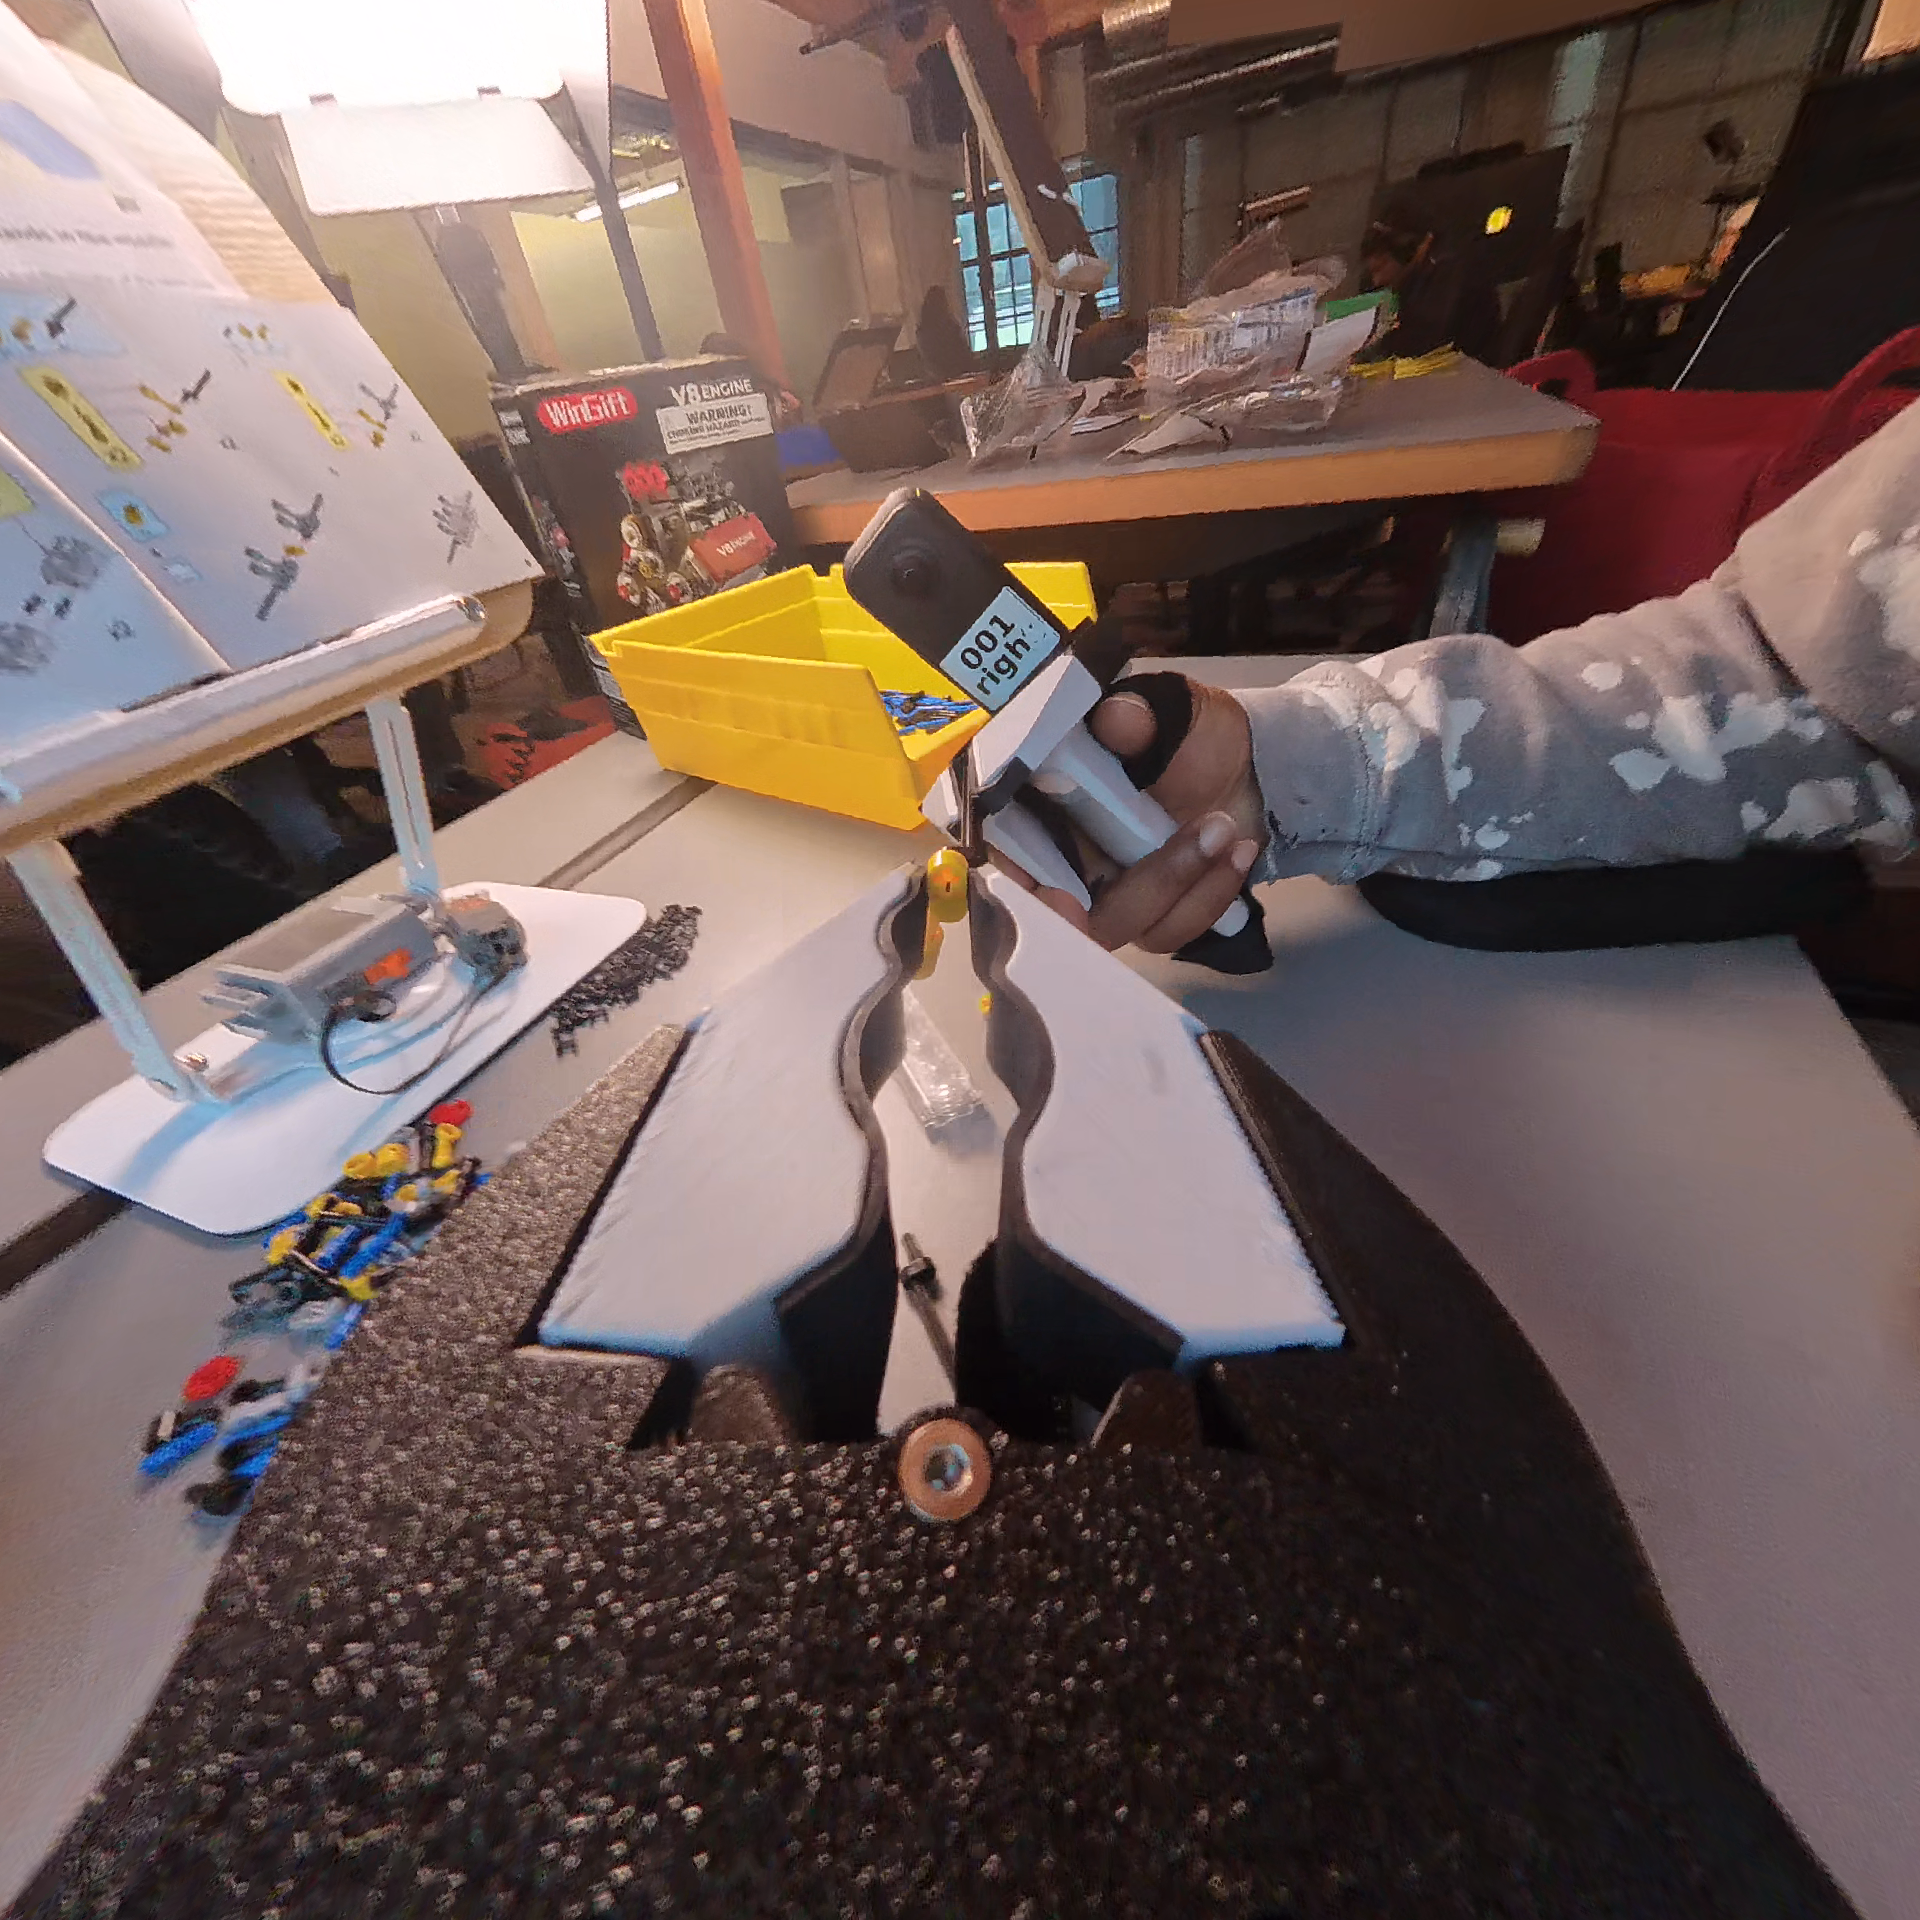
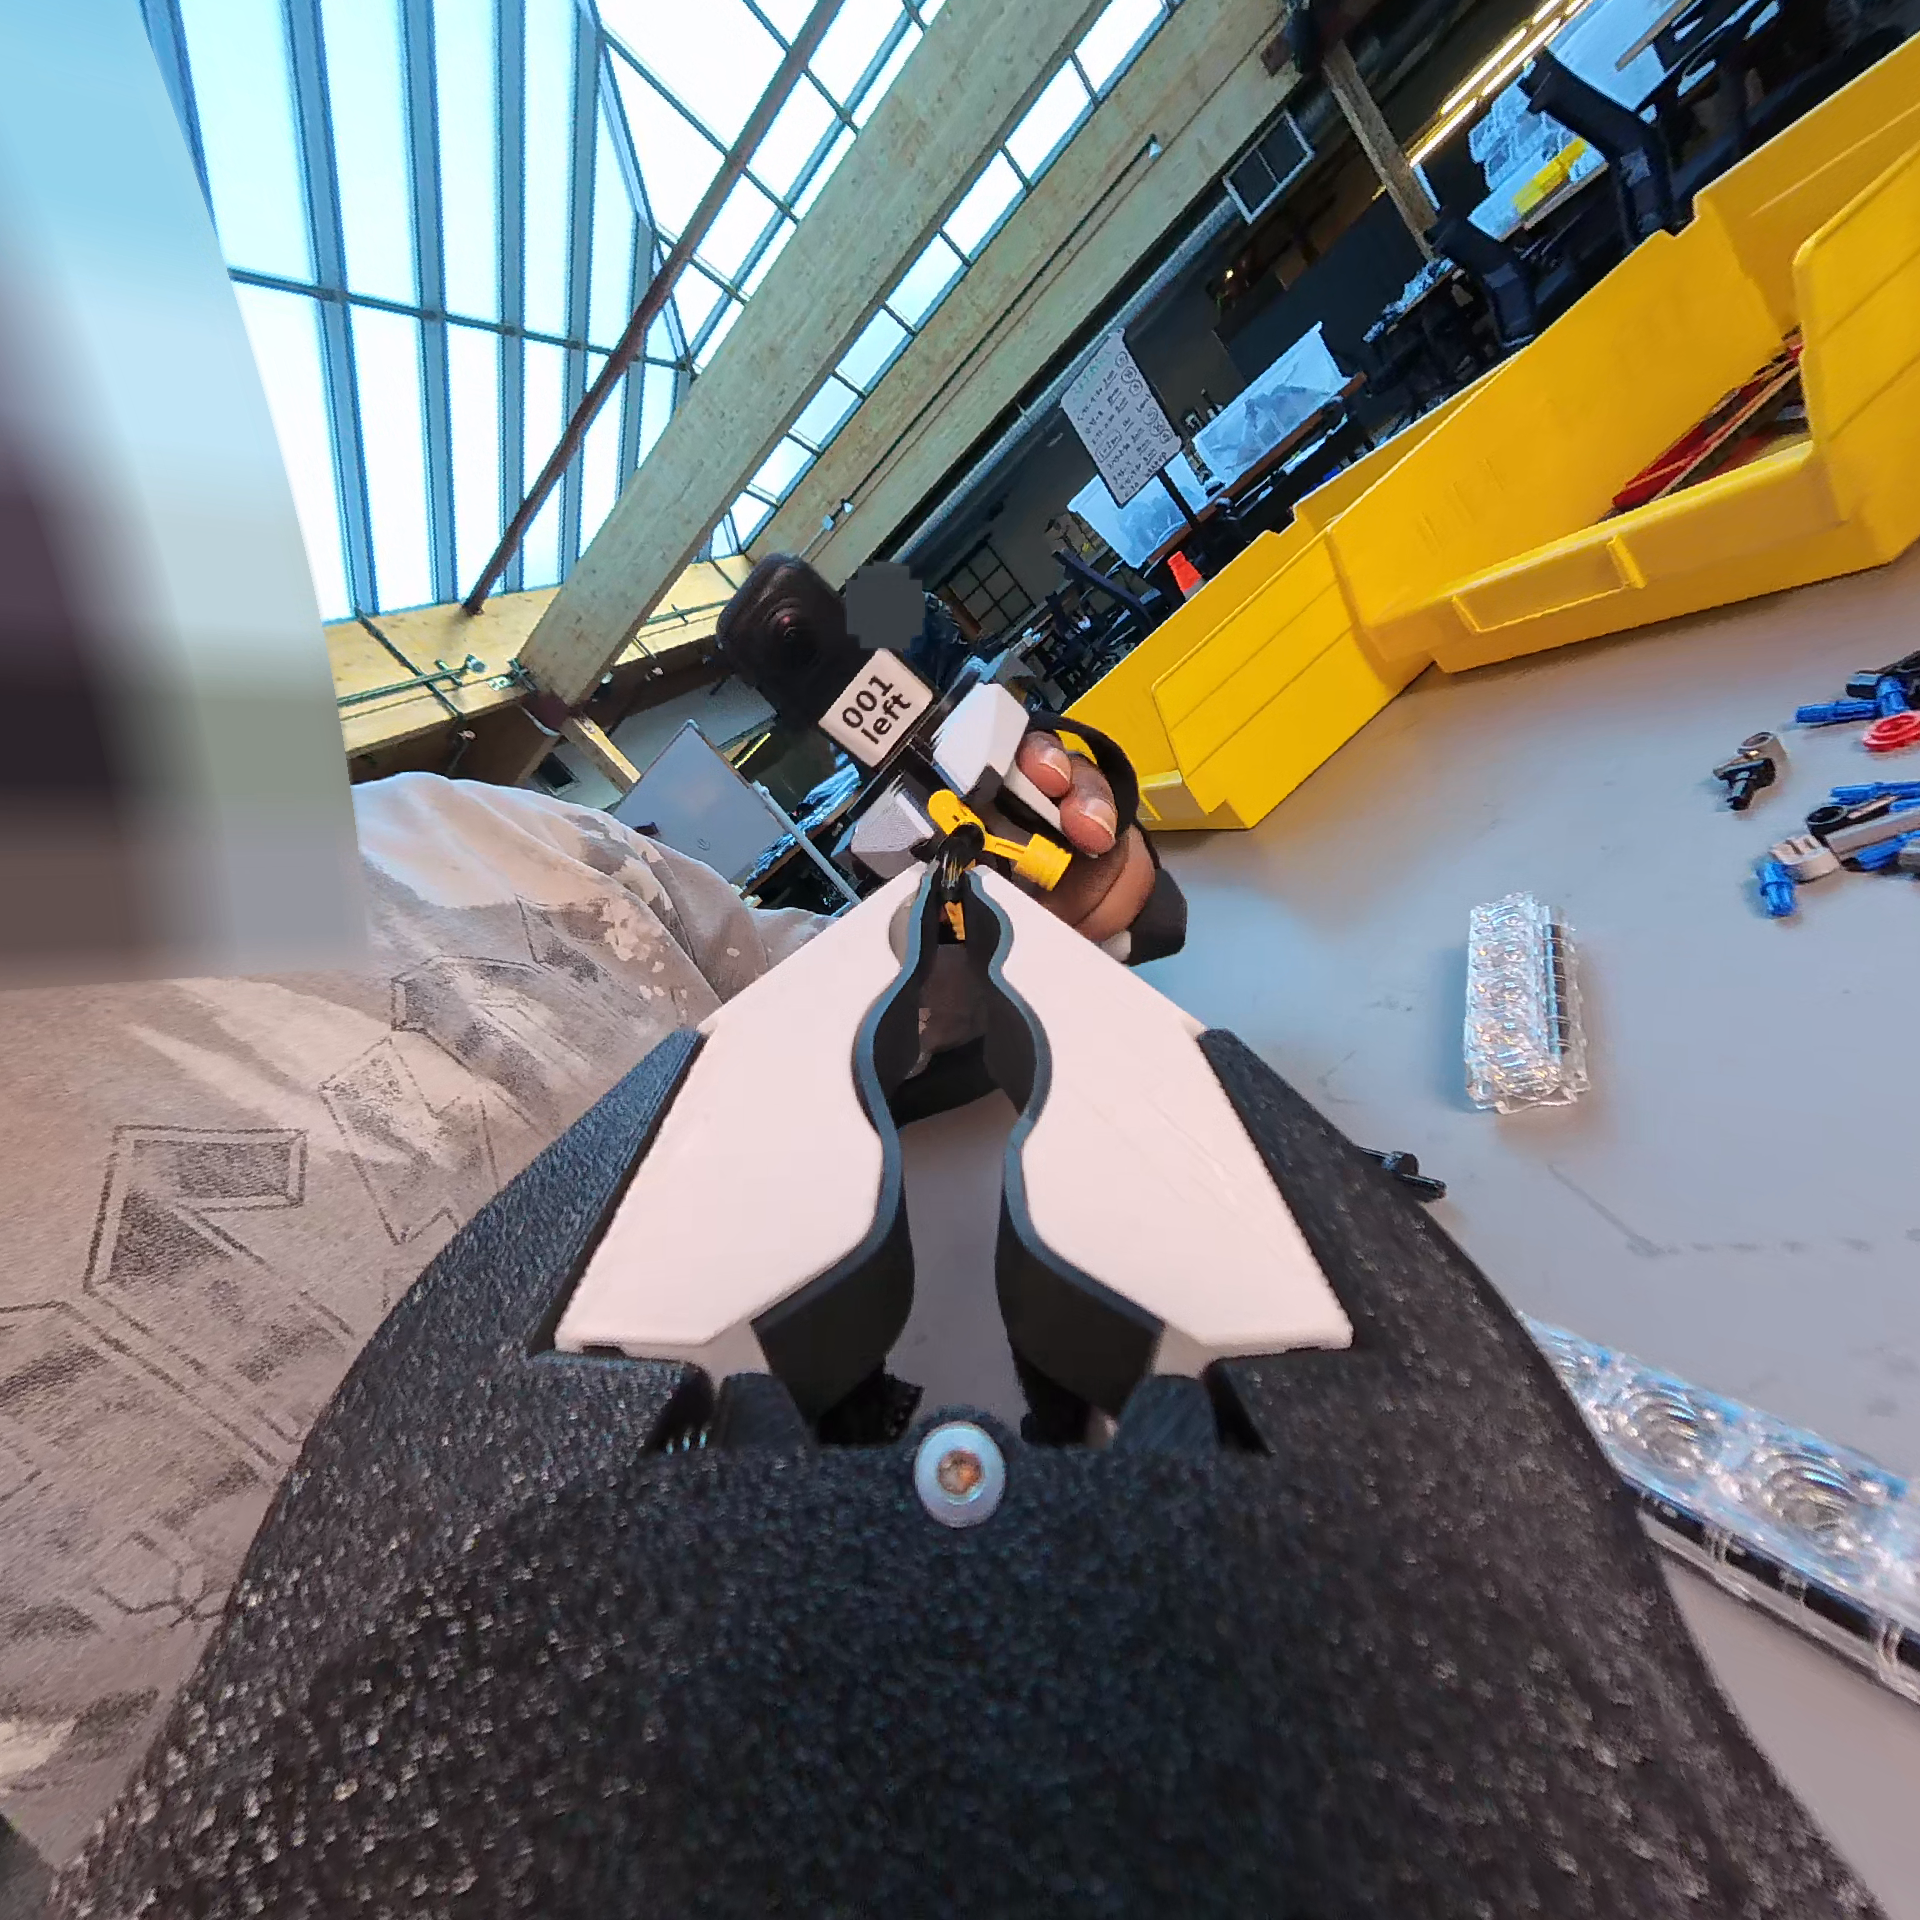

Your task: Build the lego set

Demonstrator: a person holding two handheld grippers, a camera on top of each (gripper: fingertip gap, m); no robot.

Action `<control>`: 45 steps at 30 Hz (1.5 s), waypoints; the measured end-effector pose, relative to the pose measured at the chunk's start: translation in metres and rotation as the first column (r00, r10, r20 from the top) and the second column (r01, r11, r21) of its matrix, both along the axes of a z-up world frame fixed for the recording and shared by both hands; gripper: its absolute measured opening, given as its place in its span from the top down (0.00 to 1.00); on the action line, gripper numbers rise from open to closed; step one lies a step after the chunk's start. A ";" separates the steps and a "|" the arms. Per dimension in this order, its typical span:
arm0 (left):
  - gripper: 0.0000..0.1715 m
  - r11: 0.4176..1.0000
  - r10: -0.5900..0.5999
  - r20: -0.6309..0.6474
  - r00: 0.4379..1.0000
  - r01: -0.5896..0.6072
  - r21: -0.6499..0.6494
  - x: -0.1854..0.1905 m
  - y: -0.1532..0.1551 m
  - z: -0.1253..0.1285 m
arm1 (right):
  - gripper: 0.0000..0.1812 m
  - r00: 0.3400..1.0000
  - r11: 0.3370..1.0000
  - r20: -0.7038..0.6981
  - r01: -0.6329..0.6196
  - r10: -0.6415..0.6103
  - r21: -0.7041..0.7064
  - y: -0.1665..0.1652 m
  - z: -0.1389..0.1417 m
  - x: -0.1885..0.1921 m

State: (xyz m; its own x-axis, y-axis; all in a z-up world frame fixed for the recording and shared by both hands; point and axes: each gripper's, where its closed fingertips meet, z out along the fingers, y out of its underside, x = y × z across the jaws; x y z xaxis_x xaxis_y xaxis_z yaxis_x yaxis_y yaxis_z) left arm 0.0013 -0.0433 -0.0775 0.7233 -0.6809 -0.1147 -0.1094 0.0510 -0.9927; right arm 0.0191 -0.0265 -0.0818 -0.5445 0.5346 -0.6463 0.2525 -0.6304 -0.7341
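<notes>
Left wrist view: the left gripper [image 1: 948, 906] has its fingers drawn narrow, clamped at the tips on a small yellow part [image 1: 940, 902]; directly beyond those tips the right gripper [image 1: 964, 831] meets it tip to tip, held by a hand [image 1: 1169, 821] in a pale patterned sleeve; a thin dark pin [image 1: 964, 805] runs from the right gripper's tips down to the yellow part. To the left of the fingers lies a heap of small loose pieces [image 1: 353, 1216], blue, yellow and black; farther left stands a white bookstand [image 1: 343, 1049] carrying an open instruction sheet [image 1: 208, 457]; ahead and just left of the tips sits a yellow bin [image 1: 769, 707] on the grey table [image 1: 1507, 1195].

Right wrist view: the right gripper [image 2: 948, 894] is likewise narrow, nipping a short dark pin with a yellow end [image 2: 951, 902] at its very tips; straight ahead the left gripper [image 2: 940, 821] presents the yellow part [image 2: 997, 836], a cross-shaped connector, touching the pin. A clear plastic tray [image 2: 1522, 1013] lies to the right of the fingers; yellow bins [image 2: 1455, 592] stand ahead on the right.

Judgement: the pin appears to be meeting a hole in the yellow part; keep the pin coaxial with the hole, hold both grips firm, and push along the pin's axis only; side load may twist the part in the left tips.
</notes>
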 end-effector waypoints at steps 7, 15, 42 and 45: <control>0.96 0.983 -0.052 0.220 0.974 0.088 -0.159 -0.001 0.003 -0.002 | 0.98 1.000 0.997 -0.010 0.030 -0.029 0.072 0.002 -0.004 0.000; 0.96 0.968 -0.021 0.210 0.977 0.072 -0.240 -0.004 0.010 -0.017 | 0.83 0.944 0.619 -0.131 0.299 -0.303 0.726 0.024 -0.026 -0.004; 0.95 0.972 0.049 0.186 0.981 -0.004 -0.233 -0.016 0.018 -0.022 | 0.99 0.897 -0.088 -0.321 0.309 -0.304 0.947 0.032 -0.044 -0.009; 0.95 0.975 0.049 0.177 0.983 -0.008 -0.223 -0.017 0.017 -0.021 | 0.99 0.899 -0.091 -0.321 0.308 -0.298 0.947 0.031 -0.044 -0.009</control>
State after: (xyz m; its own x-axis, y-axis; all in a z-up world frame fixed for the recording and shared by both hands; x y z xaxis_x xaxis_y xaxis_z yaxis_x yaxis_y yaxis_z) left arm -0.0156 -0.0262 -0.0984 0.7377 -0.6533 0.1702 0.0744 -0.1718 -0.9823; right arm 0.0103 0.0044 -0.1261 -0.1233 0.7279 0.6745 0.2610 0.6796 -0.6856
